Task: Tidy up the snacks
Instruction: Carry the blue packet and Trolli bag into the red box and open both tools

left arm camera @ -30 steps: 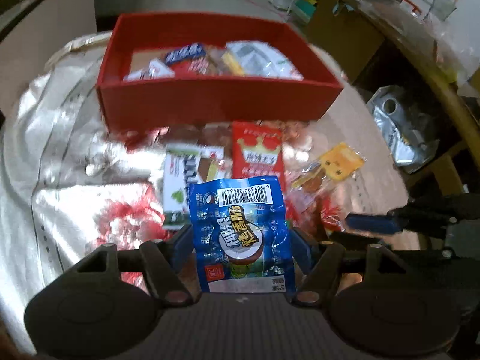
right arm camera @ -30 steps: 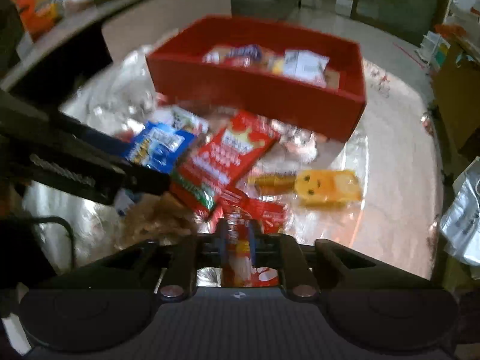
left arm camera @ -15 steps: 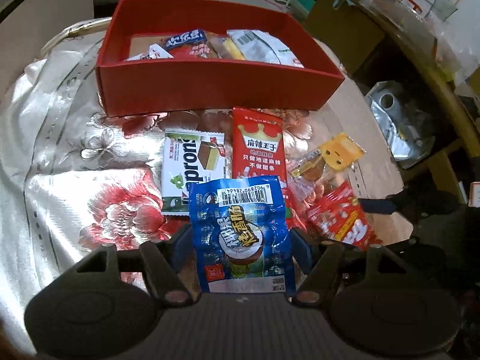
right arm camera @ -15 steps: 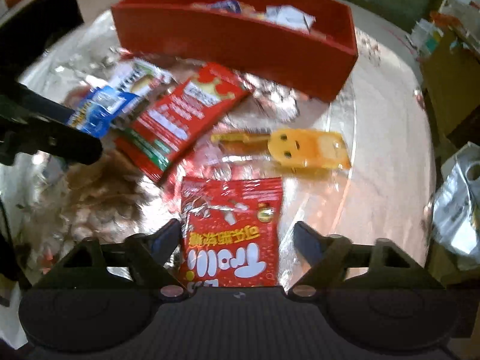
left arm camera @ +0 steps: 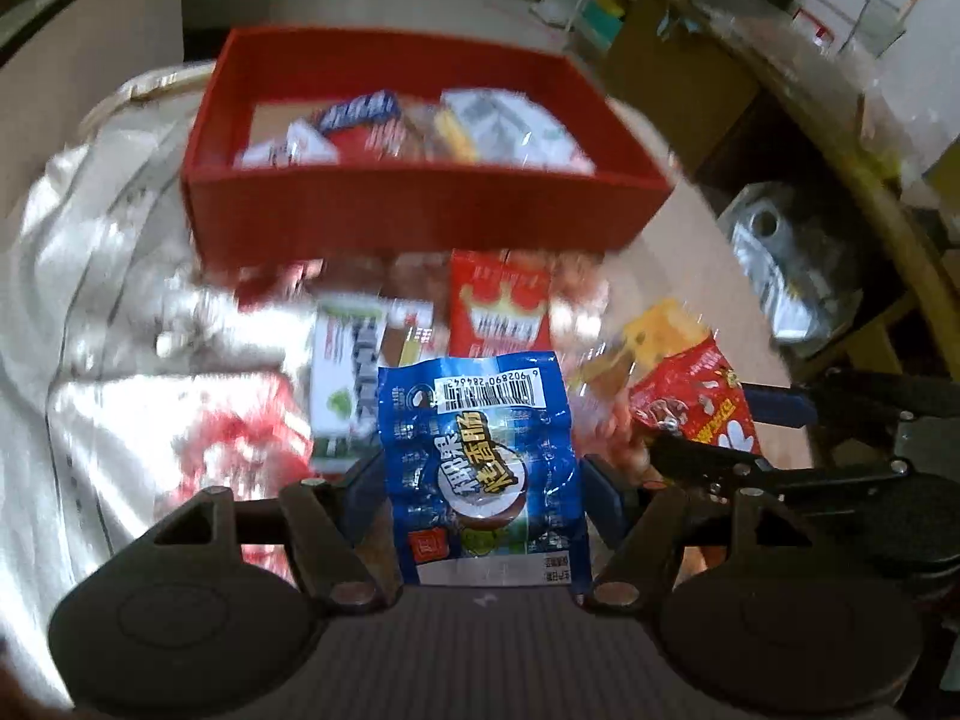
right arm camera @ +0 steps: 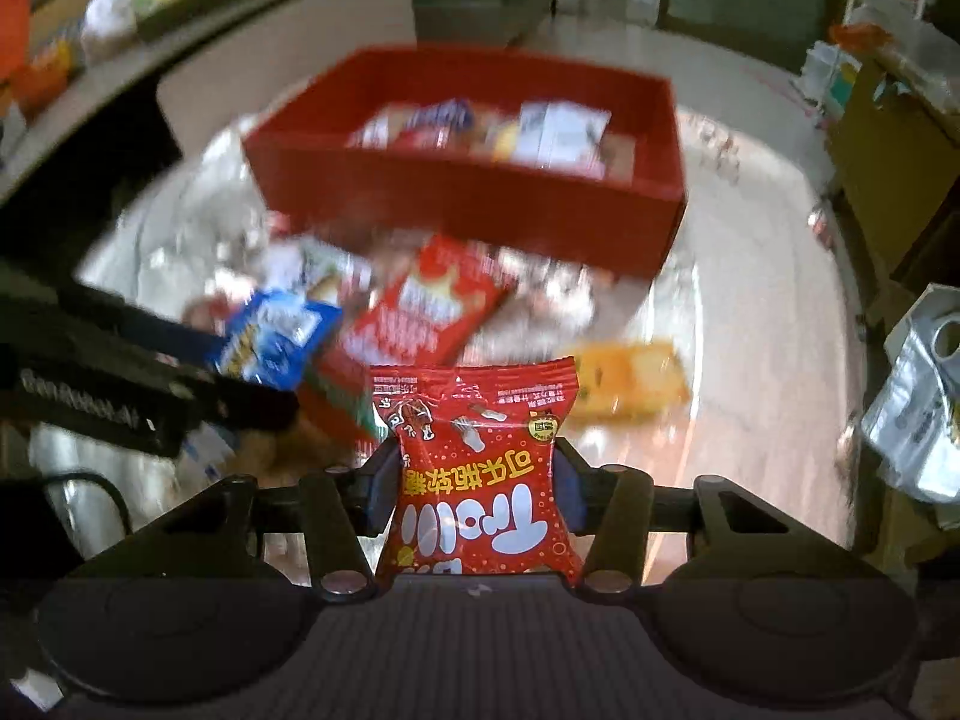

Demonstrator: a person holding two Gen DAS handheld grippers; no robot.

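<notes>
Snacks fill both pairs of tongs at my end. My left tongs [left arm camera: 483, 483] are clamped on a blue packet [left arm camera: 480, 462], its barcode end pointing away from me, the pads pressing its two side edges. My right tongs [right arm camera: 474, 489] have just been closing, and they now pinch a red Trolli packet [right arm camera: 477, 468] between them; its waist is visibly squeezed in where the pads meet it. In the left wrist view that same red packet shows off to the right of my left tongs, and in the right wrist view the blue one sits to the left of my right tongs.

Ahead of both tongs stands the red box [left arm camera: 420, 213], already holding several wrapped snacks. Between the tongs and the box, loose on the counter [right arm camera: 750, 276] with its shiny flowered cloth, lie a red crown-printed packet [left arm camera: 501, 306], a white and green packet [left arm camera: 351, 360] to its left, and a yellow snack [right arm camera: 627, 381] just beyond the red Trolli packet. Much of this is blurred.
</notes>
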